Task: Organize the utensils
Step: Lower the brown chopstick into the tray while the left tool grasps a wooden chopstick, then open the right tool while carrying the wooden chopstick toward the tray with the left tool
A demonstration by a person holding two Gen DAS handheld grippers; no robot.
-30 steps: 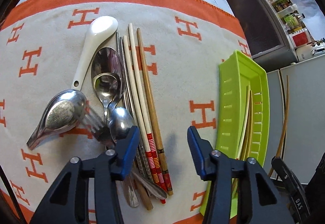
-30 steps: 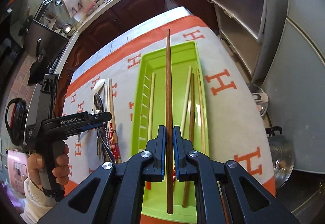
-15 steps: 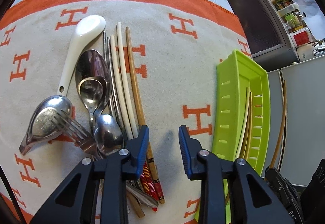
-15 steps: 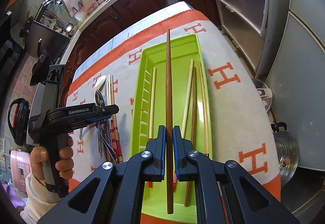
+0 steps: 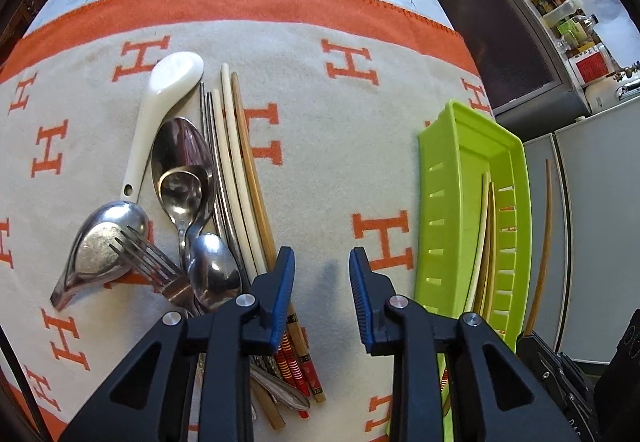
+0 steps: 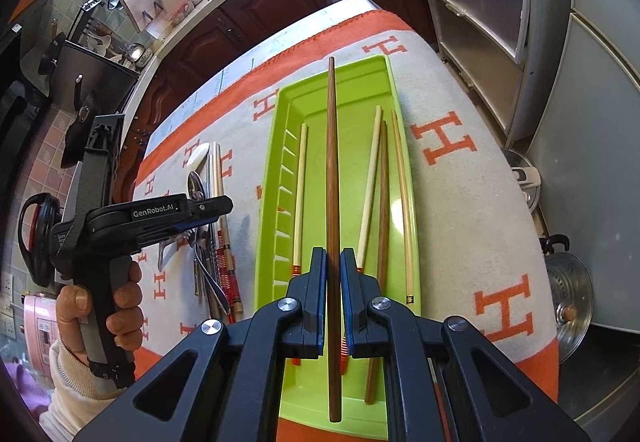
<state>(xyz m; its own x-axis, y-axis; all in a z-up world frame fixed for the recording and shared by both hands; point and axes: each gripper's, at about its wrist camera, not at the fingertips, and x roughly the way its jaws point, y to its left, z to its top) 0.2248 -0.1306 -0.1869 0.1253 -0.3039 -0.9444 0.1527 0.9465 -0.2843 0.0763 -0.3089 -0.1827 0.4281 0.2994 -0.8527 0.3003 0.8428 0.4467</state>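
Note:
My right gripper (image 6: 333,270) is shut on a dark brown chopstick (image 6: 331,161) and holds it lengthwise above the green tray (image 6: 276,161). Several chopsticks (image 6: 383,185) lie in the tray. My left gripper (image 5: 320,282) is open over the cloth, its left finger above the loose chopsticks (image 5: 244,177) in the utensil pile. The pile holds a white ceramic spoon (image 5: 164,109), metal spoons (image 5: 182,161) and a fork (image 5: 148,258). The tray also shows in the left wrist view (image 5: 440,201), with the held chopstick (image 5: 546,234) beyond it.
An orange-and-cream cloth (image 5: 340,129) covers the table. A fridge (image 6: 600,121) and shelves stand right of the table. A steel pot (image 6: 568,286) sits on the floor. Kitchen cabinets (image 6: 248,21) stand behind the table.
My left gripper has shifted right over the pile; its jaws narrowed, then widened somewhat. My right gripper holds the brown chopstick over the tray throughout and has drawn back slightly.

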